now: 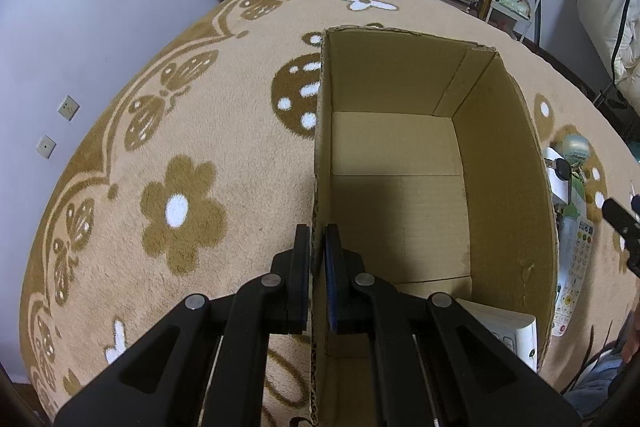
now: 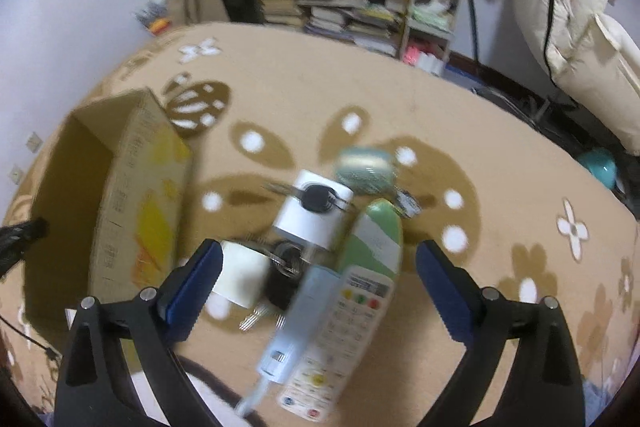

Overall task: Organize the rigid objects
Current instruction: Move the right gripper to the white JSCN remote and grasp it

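Remote control (image 2: 344, 323): long white and green plastic body with many buttons, lying on the carpet (image 2: 480, 131) in a small pile to the right of the cardboard box (image 2: 120, 195). I judge it stiff and light, a little slippery on the smooth sides; the best hold is across the narrow width near the middle.
Pale blue tool (image 2: 296, 323): slim, leaning against the left edge of the remote; what it is I cannot tell because of blur. It may come up together with the remote.
White cylinder (image 2: 312, 215): behind the remote, with a black key (image 2: 316, 199) on top. Probably hard and light; the key could slide off.
White block (image 2: 240, 279): just beside the left finger of the right hand, hard-looking.
Green round case (image 2: 364, 167): at the far end of the pile, smooth.
Cardboard box interior (image 1: 400, 211): nearly bare; only 1 white thing (image 1: 508, 331) lies in the near corner.
Right fingers (image 2: 320, 287): spread very wide above the pile, holding nothing, touching nothing I can see.
Left fingers (image 1: 318, 267): closed on the near left wall of the box, 1 pad outside and 1 inside, so the box is steadied.
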### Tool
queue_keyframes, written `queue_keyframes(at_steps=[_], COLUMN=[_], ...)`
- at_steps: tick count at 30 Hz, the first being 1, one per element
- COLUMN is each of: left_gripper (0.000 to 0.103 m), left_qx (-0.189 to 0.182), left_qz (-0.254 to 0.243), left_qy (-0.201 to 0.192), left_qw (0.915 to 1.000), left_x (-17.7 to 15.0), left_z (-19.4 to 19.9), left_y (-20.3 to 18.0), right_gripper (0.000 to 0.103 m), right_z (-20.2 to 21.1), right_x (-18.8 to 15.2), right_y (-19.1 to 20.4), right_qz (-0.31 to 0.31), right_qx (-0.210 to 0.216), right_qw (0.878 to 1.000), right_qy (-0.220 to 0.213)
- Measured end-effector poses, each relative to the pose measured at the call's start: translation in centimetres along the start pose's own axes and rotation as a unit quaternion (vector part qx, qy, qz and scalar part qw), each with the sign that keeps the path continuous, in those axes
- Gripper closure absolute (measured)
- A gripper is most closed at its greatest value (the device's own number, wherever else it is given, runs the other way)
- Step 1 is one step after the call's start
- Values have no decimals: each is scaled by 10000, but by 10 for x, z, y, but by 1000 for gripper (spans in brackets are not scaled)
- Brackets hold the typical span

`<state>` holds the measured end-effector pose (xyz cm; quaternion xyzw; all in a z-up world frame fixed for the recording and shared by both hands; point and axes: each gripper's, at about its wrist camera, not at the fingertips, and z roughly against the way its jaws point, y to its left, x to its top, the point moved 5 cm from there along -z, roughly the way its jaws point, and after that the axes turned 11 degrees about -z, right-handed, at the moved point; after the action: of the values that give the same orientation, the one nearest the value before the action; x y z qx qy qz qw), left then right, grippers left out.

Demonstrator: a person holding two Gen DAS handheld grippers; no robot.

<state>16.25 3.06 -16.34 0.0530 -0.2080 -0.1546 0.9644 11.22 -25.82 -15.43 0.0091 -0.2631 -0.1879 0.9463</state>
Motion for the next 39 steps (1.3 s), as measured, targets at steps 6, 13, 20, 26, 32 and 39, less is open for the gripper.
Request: queue_keyframes(at_steps=[6,13,20,26,32,39], left_gripper=[96,96,96,96,96,96], left_qx=[1,-51,-49,-31,-21,-20], left_qz=[23,81,73,72,65,65], left_qy=[7,7,9,28,50,52], left_qw=[10000,10000,10000,10000,10000,10000], left_x=[-1,0,-1,-2,-3,-3], left_z=[0,0,-1,-2,-2,-3], left_y=[1,4,4,5,5,5], right_gripper=[1,1,1,10,18,18], right_z=[-26,-52,-63,-65,-64,-67], right_x=[-15,-29,-35,-37,-44,-49], right_y=[-23,-45,-58,-56,-44,-49], right_qz=[-126,-186,-340,-385,-482,-639], right_qx=[-481,-991,-1190,-1111,-1020,-976], right_qw=[9969,9890,9843,9844,9835,9800], right_qy=[613,1085,1260,1311,1416,1610])
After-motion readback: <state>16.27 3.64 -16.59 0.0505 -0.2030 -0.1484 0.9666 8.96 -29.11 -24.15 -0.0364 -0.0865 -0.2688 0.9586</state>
